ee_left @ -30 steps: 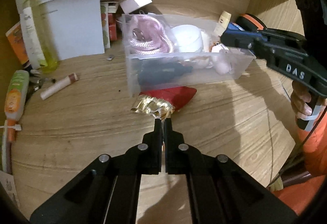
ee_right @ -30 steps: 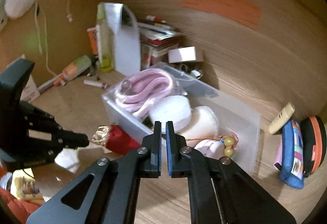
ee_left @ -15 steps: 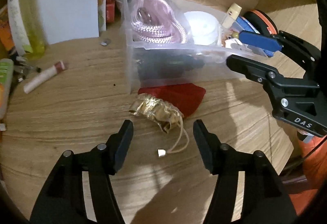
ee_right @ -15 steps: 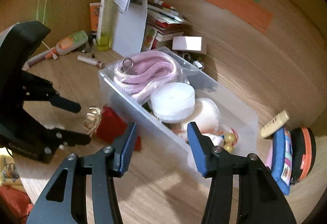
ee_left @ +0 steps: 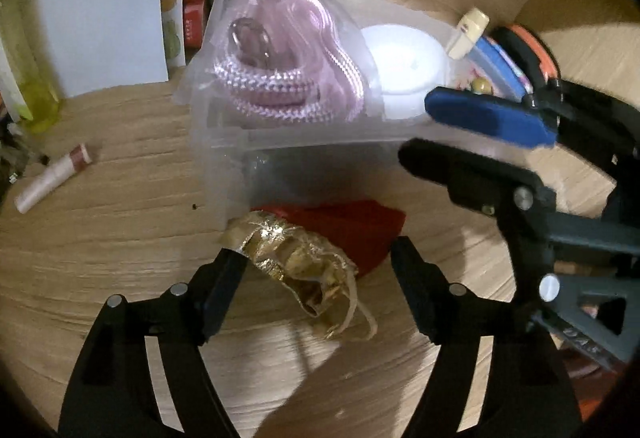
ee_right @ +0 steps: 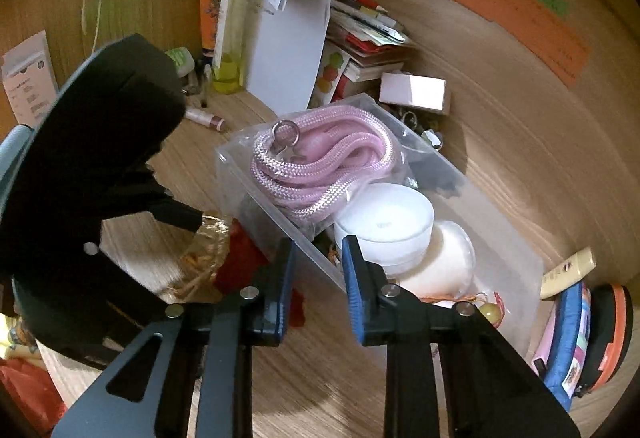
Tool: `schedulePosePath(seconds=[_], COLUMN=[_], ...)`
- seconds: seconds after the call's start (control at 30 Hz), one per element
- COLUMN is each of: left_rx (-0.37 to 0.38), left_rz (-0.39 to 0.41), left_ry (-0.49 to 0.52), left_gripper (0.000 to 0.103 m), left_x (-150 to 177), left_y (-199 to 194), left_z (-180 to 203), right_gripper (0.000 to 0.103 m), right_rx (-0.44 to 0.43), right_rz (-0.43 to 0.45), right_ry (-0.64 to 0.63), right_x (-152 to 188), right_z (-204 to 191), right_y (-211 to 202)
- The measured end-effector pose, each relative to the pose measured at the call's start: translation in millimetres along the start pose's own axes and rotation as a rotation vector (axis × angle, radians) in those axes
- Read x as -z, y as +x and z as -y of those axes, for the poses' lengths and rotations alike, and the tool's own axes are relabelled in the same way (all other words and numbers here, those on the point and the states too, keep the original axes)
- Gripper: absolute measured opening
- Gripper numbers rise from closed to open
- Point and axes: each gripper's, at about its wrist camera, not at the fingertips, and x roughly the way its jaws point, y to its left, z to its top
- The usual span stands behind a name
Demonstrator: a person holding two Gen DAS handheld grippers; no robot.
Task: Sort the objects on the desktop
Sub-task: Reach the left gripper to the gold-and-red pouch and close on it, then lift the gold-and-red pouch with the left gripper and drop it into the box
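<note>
Fingers (ee_left: 226,270) of my left gripper (ee_left: 316,262) stand apart around the gold-topped red pouch (ee_left: 304,258) lying on the counter (ee_left: 120,238) against the clear bin (ee_left: 224,166), and my right gripper (ee_right: 318,266) straddles the bin's wall, also apart, so I judge the loose drawstring could slip my pinch.

Red pouch (ee_left: 352,226) is hiding partly behind its gold top (ee_left: 288,258) and under the clear box (ee_left: 280,142) edge; in right wrist view the left gripper (ee_right: 192,234) body is covering most of it. Right gripper (ee_left: 452,134) is blurring w/ motion in left wrist view, its handle getting cut off at frame edge. Dark items at the box bottom are showing only as a smear thru frosted wall, can't ID. Text on the white paper (ee_right: 288,50) & wall notes (ee_right: 508,6) is too small to read. Bead charm (ee_right: 490,312) is sitting half behind a right finger.
</note>
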Motion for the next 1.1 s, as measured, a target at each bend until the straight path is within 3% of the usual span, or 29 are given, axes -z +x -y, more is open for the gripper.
schedulePosePath(seconds=[0.07,0.13,0.17,0.2,0.23,0.27,0.33,0.5,0.6,0.7,1.1], left_rx=[0.020,0.055,0.073,0.089,0.097,0.089,0.064,0.015,0.039,0.060,0.045], left_rz=[0.009,0.023,0.034,0.039,0.038,0.039,0.036,0.032,0.030,0.032,0.062], left_ry=[-0.030,-0.063,-0.087,-0.098,-0.109,-0.118,-0.112,-0.063,-0.056,-0.060,-0.040], left_gripper=[0.074,0.074,0.074,0.074,0.074,0.074,0.073,0.042,0.030,0.024,0.015], left_x=[0,-1,1,0,1,1,2,-2,1,4,3], left_y=[-2,-5,-8,-10,-10,-10,-9,-3,-4,-5,-2], left_z=[-4,-11,-17,-20,-21,-23,-23,-10,-11,-14,-8], right_gripper=[0.019,0.006,0.000,0.000,0.000,0.000,0.000,0.005,0.016,0.021,0.019], right_rx=[-0.024,-0.049,-0.016,0.065,0.068,0.001,-0.042,-0.094,-0.069,-0.054,0.005], right_rz=[0.003,0.024,0.042,0.075,0.079,0.052,0.038,0.063,0.050,0.020,-0.054], right_ry=[0.019,0.023,0.021,0.020,0.023,0.057,0.109,0.033,-0.054,-0.080,-0.118], right_x=[-2,-3,-5,-9,-11,-14,-13,-2,4,5,-12], right_z=[4,6,6,10,14,25,38,18,-5,-8,-8], right_y=[-2,-7,-12,-19,-21,-20,-20,-33,-32,-22,12])
